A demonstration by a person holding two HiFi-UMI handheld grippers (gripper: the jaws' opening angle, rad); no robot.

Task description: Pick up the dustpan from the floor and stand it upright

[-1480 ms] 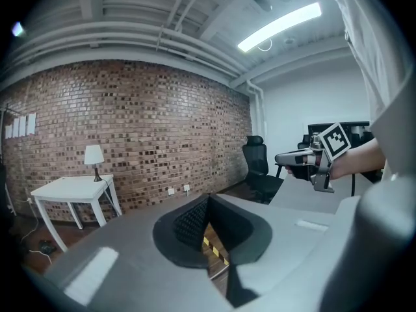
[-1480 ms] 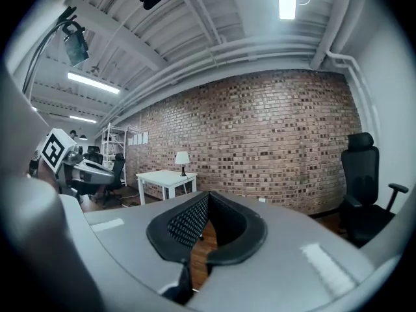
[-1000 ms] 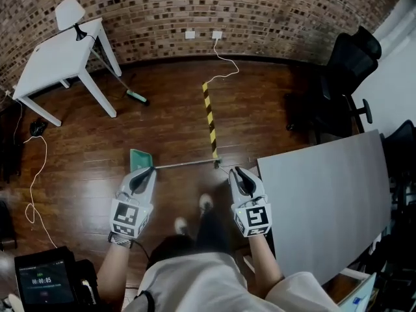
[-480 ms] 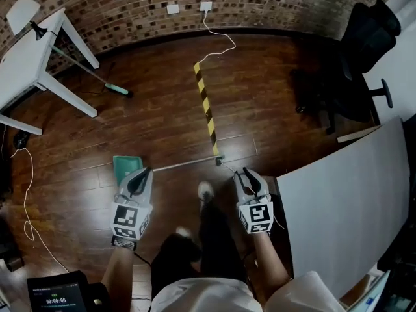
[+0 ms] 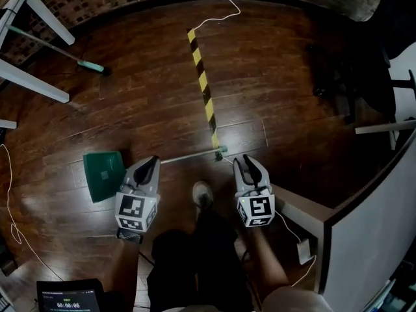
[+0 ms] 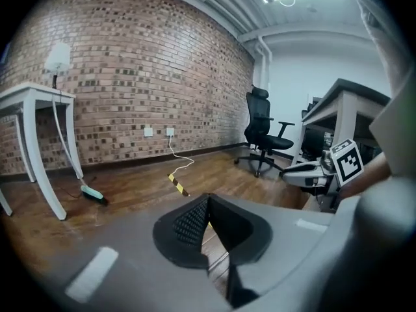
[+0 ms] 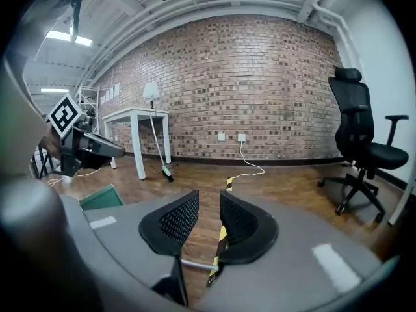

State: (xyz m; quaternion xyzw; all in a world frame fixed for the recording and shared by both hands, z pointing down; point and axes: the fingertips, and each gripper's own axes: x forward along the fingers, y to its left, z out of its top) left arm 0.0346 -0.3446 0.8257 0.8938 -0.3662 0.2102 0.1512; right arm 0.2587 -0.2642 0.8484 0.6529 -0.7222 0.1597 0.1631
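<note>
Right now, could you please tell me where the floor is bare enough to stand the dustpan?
Bare floor lies between the striped tape and the chair, and between the tape and the broom. It is crowded around the dustpan handle, by the shoe and desk.

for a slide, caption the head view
Green long-handled dustpan lying on wood floor, left gripper and right gripper near its handle

The green dustpan [image 5: 104,174] lies flat on the wooden floor [image 5: 273,77], its long metal handle [image 5: 192,156] reaching the striped tape's [image 5: 203,90] near end.
</note>
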